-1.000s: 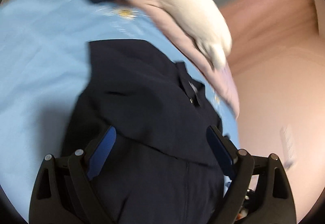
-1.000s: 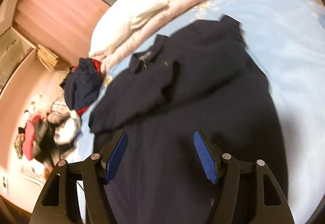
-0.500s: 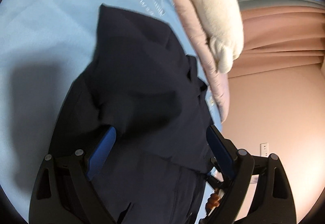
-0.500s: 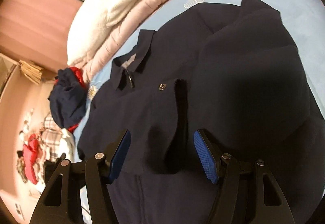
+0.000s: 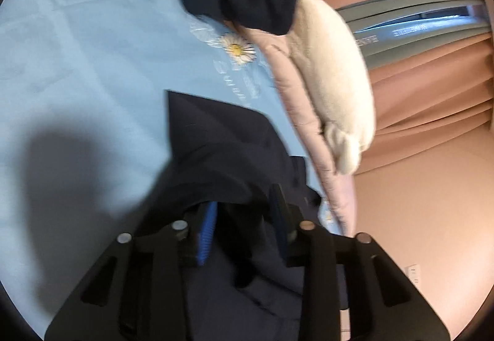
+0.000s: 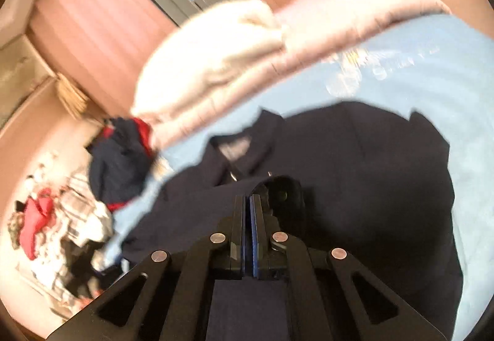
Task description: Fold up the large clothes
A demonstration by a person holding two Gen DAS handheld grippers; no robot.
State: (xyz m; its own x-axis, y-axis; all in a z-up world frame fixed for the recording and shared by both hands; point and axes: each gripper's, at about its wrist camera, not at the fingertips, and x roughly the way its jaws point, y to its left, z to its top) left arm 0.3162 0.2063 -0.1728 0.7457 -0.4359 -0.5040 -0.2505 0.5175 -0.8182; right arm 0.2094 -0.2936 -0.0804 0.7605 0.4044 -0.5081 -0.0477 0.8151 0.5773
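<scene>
Bed: light-blue sheet (image 5: 77, 63), cream pillow (image 5: 333, 69) at far edge.
Garment: navy shirt (image 6: 355, 162) flat below pillow, collar toward it.
Left gripper (image 5: 244, 217): just closed, pinching bunched navy cloth.
Right gripper (image 6: 249, 205): just closed, pads together, navy fold apparently pinched for fold.

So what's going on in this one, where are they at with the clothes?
A person with a gripper in each hand is folding a navy shirt spread on a light blue bedsheet. Both grippers have just been closing: the left gripper has bunched navy fabric between its fingers, and the right gripper is shut at the shirt front, near the collar. The fold looks only begun.
</scene>
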